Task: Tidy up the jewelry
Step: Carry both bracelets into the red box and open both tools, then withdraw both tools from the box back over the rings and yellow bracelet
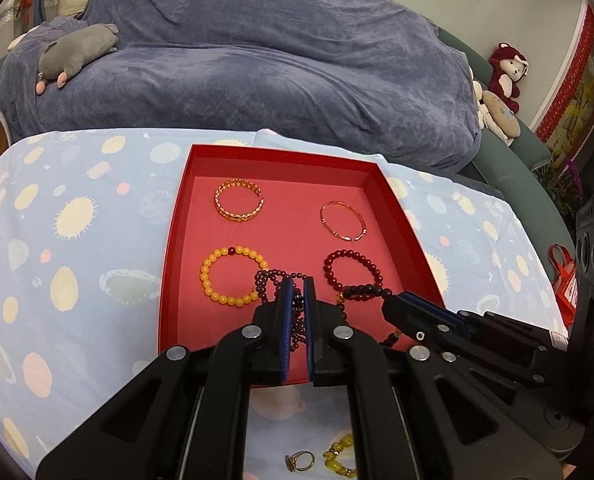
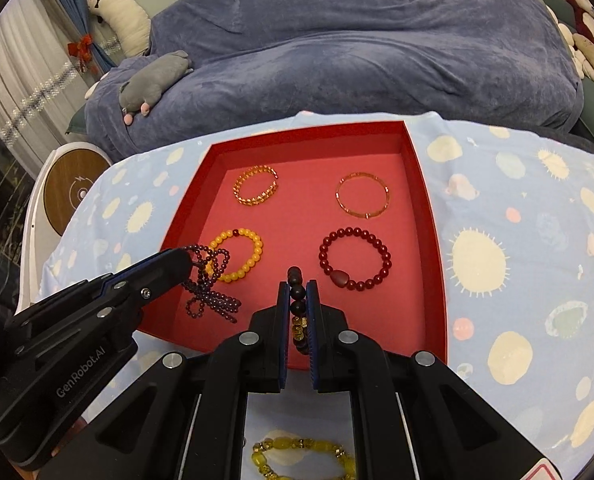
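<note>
Tablecloth (image 2: pixel 497 240) carries red tray (image 1: pixel 233 156) before blue sofa (image 1: pixel 257 60); left fingers (image 1: pixel 285 300) clamp purple beads (image 2: pixel 213 292), right fingers (image 2: pixel 311 296) dark beads (image 2: pixel 297 292).

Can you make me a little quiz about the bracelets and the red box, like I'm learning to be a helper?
1. True or false: the left gripper is shut on the purple bead strand.
2. How many bracelets lie flat inside the red tray, apart from both grippers?
3. What does the right gripper hold? A) gold cuff B) dark bead bracelet C) ring

Key:
1. True.
2. Four: gold cuff, thin gold bangle, yellow bead bracelet, red bead bracelet.
3. B.
</note>
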Available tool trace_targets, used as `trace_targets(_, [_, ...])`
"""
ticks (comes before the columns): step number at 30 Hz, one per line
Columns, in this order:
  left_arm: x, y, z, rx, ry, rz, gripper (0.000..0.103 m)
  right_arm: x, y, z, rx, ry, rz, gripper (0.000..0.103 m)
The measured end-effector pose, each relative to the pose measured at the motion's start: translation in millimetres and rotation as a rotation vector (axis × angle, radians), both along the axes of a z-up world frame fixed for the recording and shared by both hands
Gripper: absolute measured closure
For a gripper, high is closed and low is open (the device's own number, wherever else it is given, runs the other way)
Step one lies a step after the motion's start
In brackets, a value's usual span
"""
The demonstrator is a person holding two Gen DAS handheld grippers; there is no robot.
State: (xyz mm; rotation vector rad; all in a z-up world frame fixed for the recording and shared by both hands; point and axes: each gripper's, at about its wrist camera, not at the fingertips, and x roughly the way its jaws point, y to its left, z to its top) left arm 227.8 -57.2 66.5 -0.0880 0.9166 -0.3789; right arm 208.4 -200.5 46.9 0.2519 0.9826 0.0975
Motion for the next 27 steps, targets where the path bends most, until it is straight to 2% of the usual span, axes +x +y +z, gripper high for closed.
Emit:
trace_targets(7, [6, 7, -24, 0.036, 0.027, 0.033, 0.097, 1, -14, -25, -0.012, 0.056, -0.036, 0.092])
trace_targets(9, [5, 10, -26, 0.045, 0.028, 0.053, 0.090, -3, -17, -25, -0.031, 0.045, -0.053, 0.087])
trace_targets(11, [4, 14, -27, 0.056, 0.025, 0.080, 0.070, -7, -19, -22, -0.053, 0.030, -0.068, 0.078])
trace_targets(13, [0, 18, -26, 0.050, 0.014, 0.091, 0.069, -13, -20, -17, -0.061, 0.009, -0.075, 0.070])
trace_targets(15, [-4, 21, -25, 0.056, 0.010, 0.091, 0.069, -19, -20, -12, -0.071, -0.004, -0.079, 0.068])
trace_targets(27, [-51, 30, -9, 0.041, -0.006, 0.086, 0.069, -66, -13, 5, -0.043, -0.028, -0.093, 0.067])
